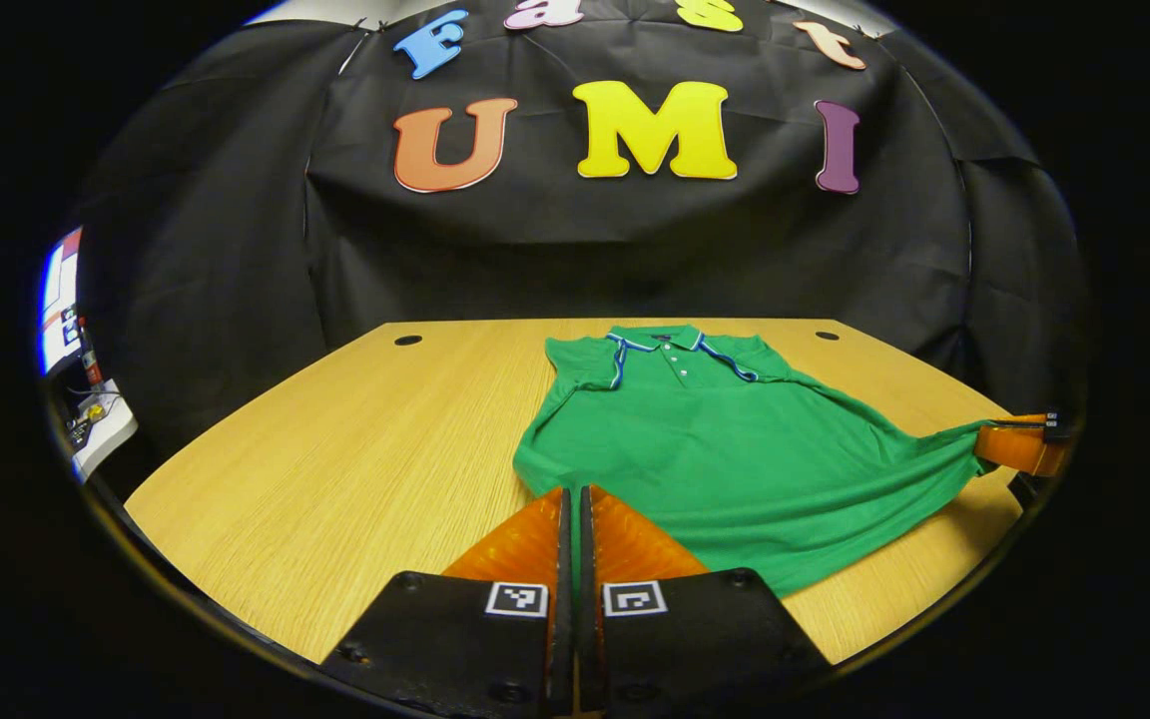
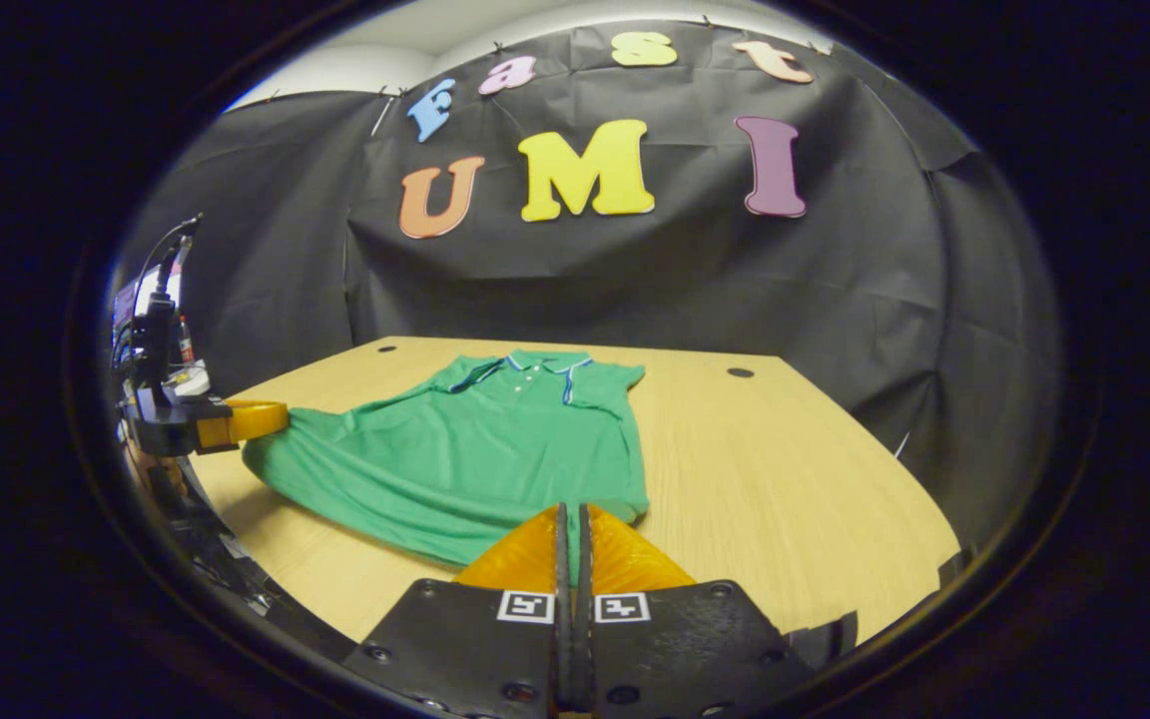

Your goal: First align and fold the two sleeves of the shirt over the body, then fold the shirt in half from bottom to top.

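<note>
Both tools, left tool (image 1: 573,499) and right tool (image 2: 571,519), are pinching the hem corners of the green cotton polo shirt (image 1: 725,439), lying toward the wooden bench's (image 1: 355,449) far edge; lifting evenly should be keeping the fold square.

Recording booth, black cloth wall (image 1: 635,250), wooden table (image 1: 335,479), equipment clutter (image 2: 161,340) at the side

No legible text anywhere. Square coded markers (image 1: 516,598) on each tool's body, pattern only, no chars. Shirt (image 1: 735,449): no readable brand.
</note>
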